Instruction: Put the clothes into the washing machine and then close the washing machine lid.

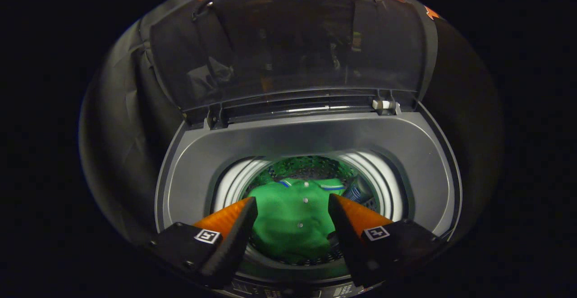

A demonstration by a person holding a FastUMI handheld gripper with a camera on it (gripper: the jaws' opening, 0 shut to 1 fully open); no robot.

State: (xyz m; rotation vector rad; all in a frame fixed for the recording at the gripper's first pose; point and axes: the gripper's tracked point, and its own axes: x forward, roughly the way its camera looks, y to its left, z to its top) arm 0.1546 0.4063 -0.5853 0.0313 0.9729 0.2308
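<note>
Shirt (293,223), green with small buttons, lies crumpled inside the washing machine (311,142) drum, between the spread, empty fingers of the gripper (293,205). Lid (288,41) stands raised at 12 o'clock, opening unobstructed.

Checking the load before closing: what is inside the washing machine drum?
A green shirt lies in the drum, seen between the open claw fingers. Anything beneath it is covered.

Booth w/ washing machine (311,140), cloth-walled.
</note>
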